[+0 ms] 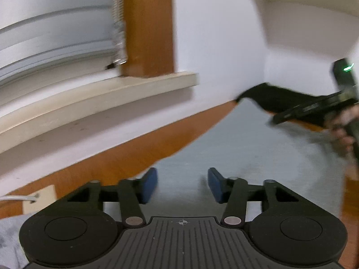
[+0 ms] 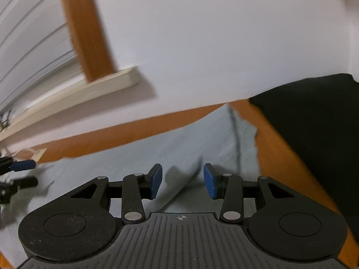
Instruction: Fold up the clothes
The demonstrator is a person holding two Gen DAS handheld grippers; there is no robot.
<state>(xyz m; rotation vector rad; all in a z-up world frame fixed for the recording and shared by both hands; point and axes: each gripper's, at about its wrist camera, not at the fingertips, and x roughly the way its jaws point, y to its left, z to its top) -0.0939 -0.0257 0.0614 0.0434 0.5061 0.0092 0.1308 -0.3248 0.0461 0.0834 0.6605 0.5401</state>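
- Light blue garment [image 2: 139,157] lies spread on the wooden table [image 2: 125,132].
- Left gripper [image 1: 182,185] and right gripper [image 2: 182,180] hover half-open, both empty.
- Risk: pinching one layer only, so the fold probably drags crooked.

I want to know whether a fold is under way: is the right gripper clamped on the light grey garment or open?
Open. The right gripper has its blue pads apart above the light grey garment, with no cloth pinched between them.

No readable text, label, brand or number shows in either wrist view; both are motion-blurred.
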